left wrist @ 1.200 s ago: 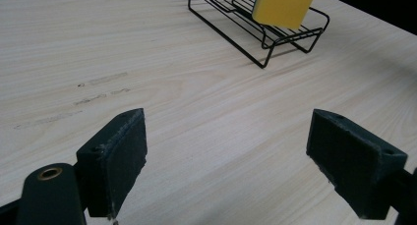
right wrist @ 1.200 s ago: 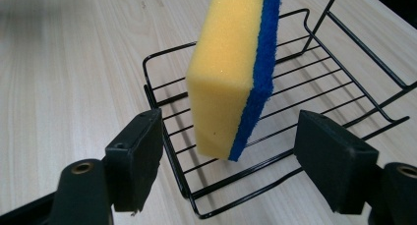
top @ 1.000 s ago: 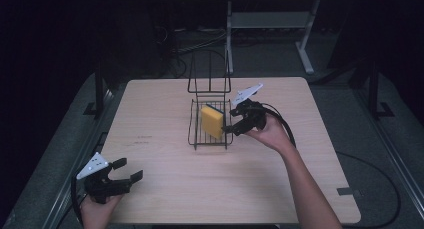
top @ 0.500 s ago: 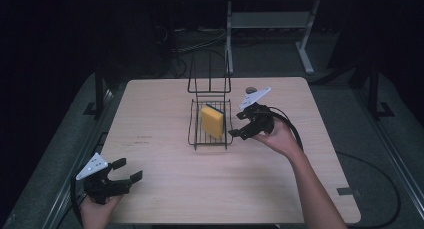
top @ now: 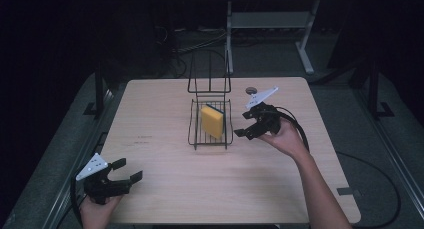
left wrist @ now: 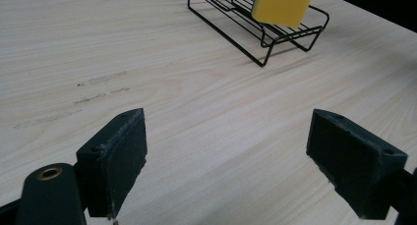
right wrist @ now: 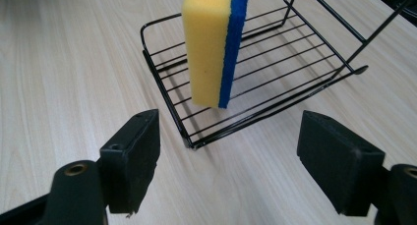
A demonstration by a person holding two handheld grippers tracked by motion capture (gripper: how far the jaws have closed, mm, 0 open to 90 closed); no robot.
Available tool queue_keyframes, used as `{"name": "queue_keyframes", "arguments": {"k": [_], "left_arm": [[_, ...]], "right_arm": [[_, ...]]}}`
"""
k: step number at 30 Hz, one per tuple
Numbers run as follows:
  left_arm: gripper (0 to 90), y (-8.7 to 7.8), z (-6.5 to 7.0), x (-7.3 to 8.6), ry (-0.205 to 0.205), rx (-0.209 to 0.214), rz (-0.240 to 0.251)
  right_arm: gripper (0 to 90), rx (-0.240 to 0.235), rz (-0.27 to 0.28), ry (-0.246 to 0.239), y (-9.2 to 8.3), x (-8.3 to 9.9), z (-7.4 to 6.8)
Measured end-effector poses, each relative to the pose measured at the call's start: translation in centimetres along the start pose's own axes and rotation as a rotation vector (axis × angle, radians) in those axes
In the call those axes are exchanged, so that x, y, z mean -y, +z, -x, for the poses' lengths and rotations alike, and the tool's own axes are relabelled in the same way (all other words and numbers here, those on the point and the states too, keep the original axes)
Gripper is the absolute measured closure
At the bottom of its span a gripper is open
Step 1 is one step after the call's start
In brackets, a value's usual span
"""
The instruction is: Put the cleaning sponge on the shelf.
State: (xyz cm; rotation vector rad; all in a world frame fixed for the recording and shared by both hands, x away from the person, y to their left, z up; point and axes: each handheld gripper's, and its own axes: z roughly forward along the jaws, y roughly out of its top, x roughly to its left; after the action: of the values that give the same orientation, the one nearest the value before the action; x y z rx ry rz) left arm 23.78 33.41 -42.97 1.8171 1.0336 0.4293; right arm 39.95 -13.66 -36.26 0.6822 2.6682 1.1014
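A yellow sponge (top: 212,121) with a blue scrub side stands on edge in a black wire rack (top: 196,134) at the table's middle. My right gripper (top: 242,125) hovers just right of the rack, open, its jaws pointing at the rack with nothing between them. In the right gripper view the sponge (right wrist: 211,48) rises in the rack (right wrist: 295,53) beyond the wide-apart jaws of that gripper (right wrist: 228,156). My left gripper (top: 129,170) rests open near the front left corner. In the left gripper view, bare wood lies between the jaws (left wrist: 226,156), with the sponge (left wrist: 282,6) and rack (left wrist: 231,23) far off.
A small dark round object (top: 251,90) lies on the table behind the right gripper. The light wooden table (top: 165,199) has faint scuff marks (top: 144,137) left of the rack. Cables and a white frame (top: 300,39) stand on the dark floor beyond the far edge.
My right gripper has drawn back to the right, away from the rack. The sponge stays upright in the rack. The left gripper has not moved.
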Motion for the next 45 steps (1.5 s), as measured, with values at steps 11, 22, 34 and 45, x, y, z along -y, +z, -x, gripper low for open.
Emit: {"name": "queue_keyframes", "arguments": {"k": [11, 22, 34, 45], "left_arm": [[14.7, 0.0, 0.0, 0.0, 0.000, 0.000, -0.001], [14.7, 0.1, 0.1, 0.0, 0.005, 0.001, -0.005], [14.7, 0.1, 0.1, 0.0, 0.003, 0.001, -0.008], [14.7, 0.1, 0.1, 0.0, 0.007, 0.001, -0.008]], "right_arm": [[23.2, 0.008, -0.008, 0.018, -0.4, 1.0, 0.1], [22.8, 0.009, -0.015, 0.035, -0.5, 2.0, 0.2], [22.3, 0.017, -0.022, 0.064, -1.0, 3.4, 0.3], [22.3, 0.023, -0.024, 0.062, -1.5, 3.5, 0.1]]}}
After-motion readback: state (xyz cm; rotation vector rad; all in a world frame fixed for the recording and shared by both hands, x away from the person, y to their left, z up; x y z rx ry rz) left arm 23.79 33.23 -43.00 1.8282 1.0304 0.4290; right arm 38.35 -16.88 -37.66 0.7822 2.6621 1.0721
